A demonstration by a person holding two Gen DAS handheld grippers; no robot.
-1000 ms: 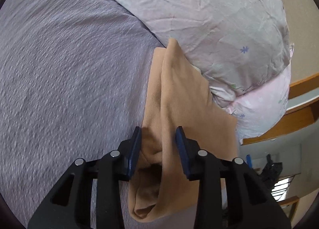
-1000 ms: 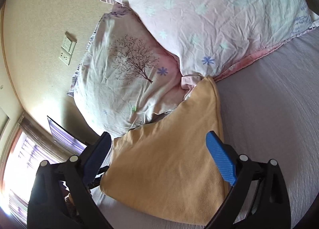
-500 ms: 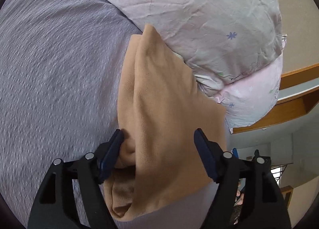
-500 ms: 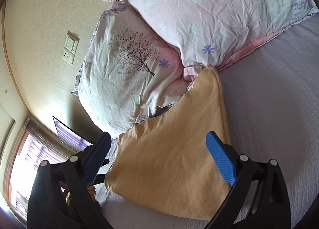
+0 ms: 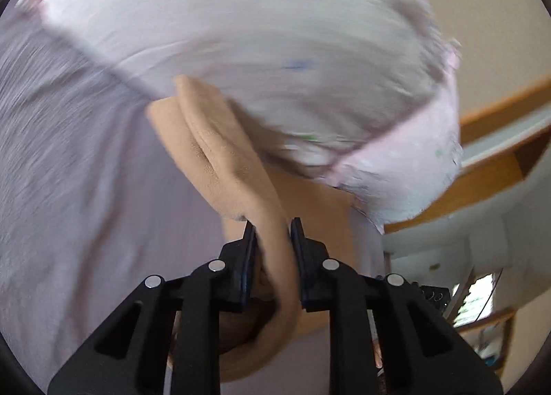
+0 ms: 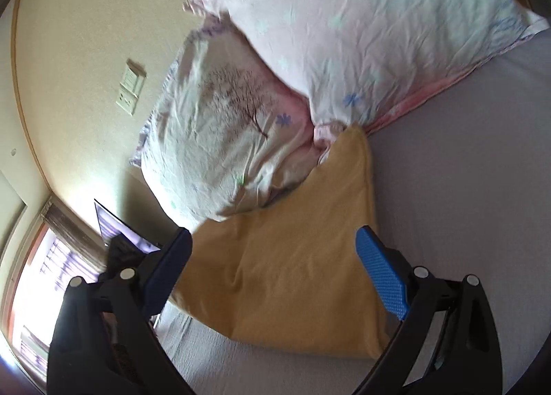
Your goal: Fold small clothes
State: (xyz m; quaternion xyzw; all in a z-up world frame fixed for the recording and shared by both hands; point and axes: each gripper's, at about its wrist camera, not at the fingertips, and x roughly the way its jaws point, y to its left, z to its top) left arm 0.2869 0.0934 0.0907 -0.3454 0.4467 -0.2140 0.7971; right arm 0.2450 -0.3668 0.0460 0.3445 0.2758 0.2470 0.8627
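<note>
**Left gripper clamped onto the tan fold and began to lift**

The soft tan fleece garment lay on the grey textured bedsheet, its far corner tucked against the pale pink flower-print pillows. Half a second before, the left hand-held gripper had stood with its jaws wide around the near edge of the cloth; now they had drawn together on a thick rolled fold of it, the fabric pinched between the blue-faced pads and bulging out behind them. The whole left view was smeared, so the hand was plainly on the move, and the near edge looked raised off the sheet.

The right hand-held gripper hovered over the garment with its jaws spread wide and nothing between them, just as it had a second earlier; from that side the cloth lay flat, one long edge running up to the tree-print pillow.

To my eye a fold was starting: the pinched edge would probably be carried across the rest of the cloth, though the bunched grab might leave a crooked crease
</note>
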